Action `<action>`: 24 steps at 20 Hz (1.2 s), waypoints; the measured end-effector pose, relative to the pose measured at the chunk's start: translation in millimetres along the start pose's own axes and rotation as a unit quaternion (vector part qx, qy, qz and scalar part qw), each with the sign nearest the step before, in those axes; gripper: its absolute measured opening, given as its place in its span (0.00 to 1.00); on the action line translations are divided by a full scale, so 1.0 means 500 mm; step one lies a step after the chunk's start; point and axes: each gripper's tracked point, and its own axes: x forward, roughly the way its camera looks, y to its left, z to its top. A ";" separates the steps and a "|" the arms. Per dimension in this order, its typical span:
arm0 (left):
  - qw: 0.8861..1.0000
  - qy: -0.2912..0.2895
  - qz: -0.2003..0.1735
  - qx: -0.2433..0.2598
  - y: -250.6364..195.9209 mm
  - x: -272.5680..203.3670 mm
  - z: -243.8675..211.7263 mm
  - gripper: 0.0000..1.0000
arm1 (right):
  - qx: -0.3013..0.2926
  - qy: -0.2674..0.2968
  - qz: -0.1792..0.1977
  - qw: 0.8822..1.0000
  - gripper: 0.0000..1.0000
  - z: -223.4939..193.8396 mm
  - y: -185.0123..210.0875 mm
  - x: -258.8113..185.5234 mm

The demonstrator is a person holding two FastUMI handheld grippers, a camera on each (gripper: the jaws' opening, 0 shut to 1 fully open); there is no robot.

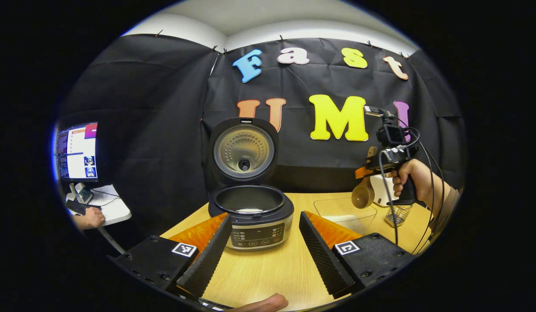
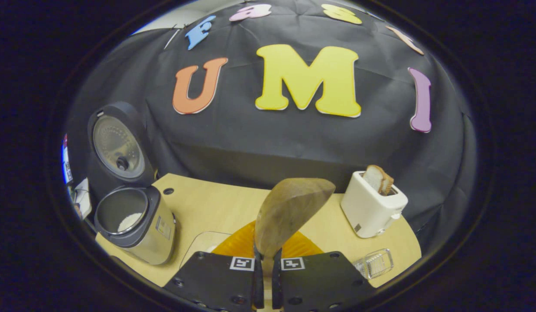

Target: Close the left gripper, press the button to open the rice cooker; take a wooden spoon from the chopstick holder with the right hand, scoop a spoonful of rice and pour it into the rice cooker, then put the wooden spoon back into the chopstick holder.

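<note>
At the far left of the left gripper view a lit monitor (image 1: 77, 151) is seen, with a person's hand (image 1: 90, 218) resting by a white stand below it. Next comes the round black-and-silver rice cooker (image 1: 251, 216), parked on the pale wooden table (image 1: 268, 268) with its lid (image 1: 244, 151) flipped up; a bit of white rice can be spotted inside the pot. The left gripper (image 1: 264, 245) is held spread wide, the cooker's front panel framed between its fingers. Right of the cooker a clear plastic tub (image 1: 345, 212) is found, then the small wire chopstick holder (image 1: 397, 215) near the table's right edge. Above that, the right gripper (image 1: 371, 171) is carried in a hand (image 1: 413, 177), and the brown wooden spoon (image 1: 363, 195) is hung bowl-down from it. In the right gripper view the spoon handle is pinched tight between the fingers, bowl up, and a white toaster (image 2: 371, 208) with bread slices is parked further right
</note>
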 end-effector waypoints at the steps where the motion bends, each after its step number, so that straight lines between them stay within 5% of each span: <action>1: 1.000 -0.001 0.011 0.007 0.011 0.001 0.001 1.00 | -0.010 0.007 -0.005 1.000 0.07 -0.016 0.014 0.018; 11: 1.000 0.004 0.012 -0.016 0.036 0.006 -0.006 0.99 | -0.075 0.040 -0.109 0.990 0.07 -0.126 0.030 0.123; 17: 1.000 0.008 0.013 -0.020 0.046 0.007 -0.009 0.99 | -0.057 0.054 -0.085 0.993 0.07 -0.145 0.091 0.140; 24: 0.999 0.010 0.017 -0.028 0.061 0.010 -0.015 0.99 | 0.034 0.052 0.024 0.998 0.08 -0.153 0.163 0.129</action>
